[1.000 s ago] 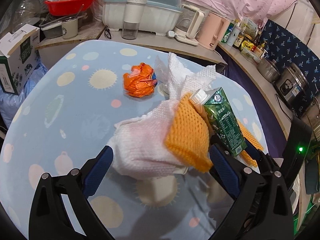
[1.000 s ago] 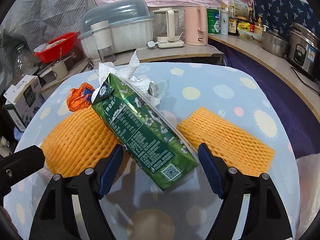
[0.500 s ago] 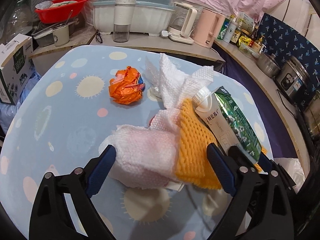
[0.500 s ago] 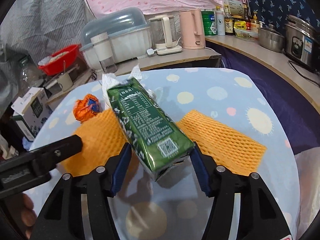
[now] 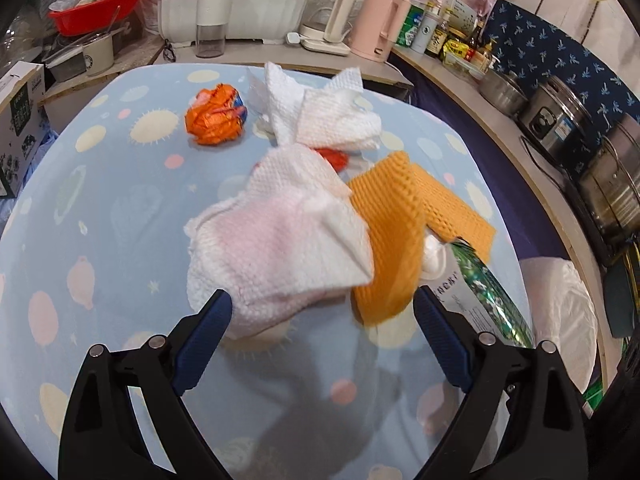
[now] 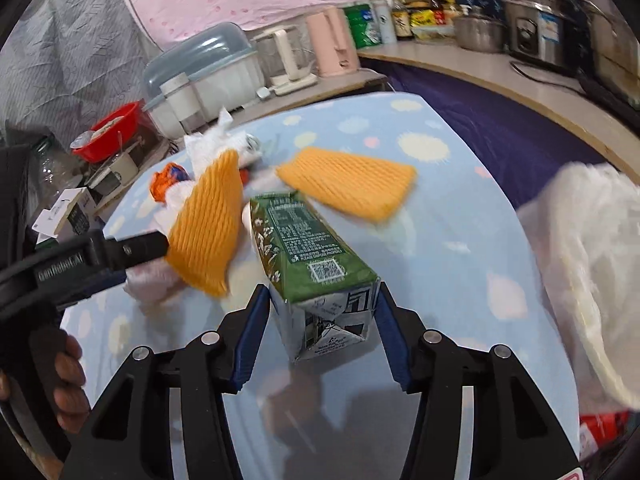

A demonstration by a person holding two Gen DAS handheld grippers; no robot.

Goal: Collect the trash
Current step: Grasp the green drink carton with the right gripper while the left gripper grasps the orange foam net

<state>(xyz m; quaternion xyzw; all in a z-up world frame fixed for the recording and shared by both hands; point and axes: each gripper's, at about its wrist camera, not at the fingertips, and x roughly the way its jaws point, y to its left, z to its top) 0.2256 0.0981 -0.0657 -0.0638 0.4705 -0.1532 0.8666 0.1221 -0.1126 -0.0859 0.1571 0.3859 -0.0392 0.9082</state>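
Lifted off the orange foam net sleeve (image 6: 208, 228) since a second ago, the green drink carton (image 6: 316, 256) sits clamped in the right gripper (image 6: 320, 320), whose jaws have just been closing; the left gripper (image 5: 320, 320) gapes wide around the crumpled white paper towel (image 5: 276, 248) on the blue dotted table (image 5: 100, 216), gripping nothing.

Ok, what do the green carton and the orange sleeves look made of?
Green carton: looks like coated paperboard, glossy printed faces, folded seams at its base. Orange sleeves: probably soft foam netting, matte, ribbed mesh texture, one bending limply.
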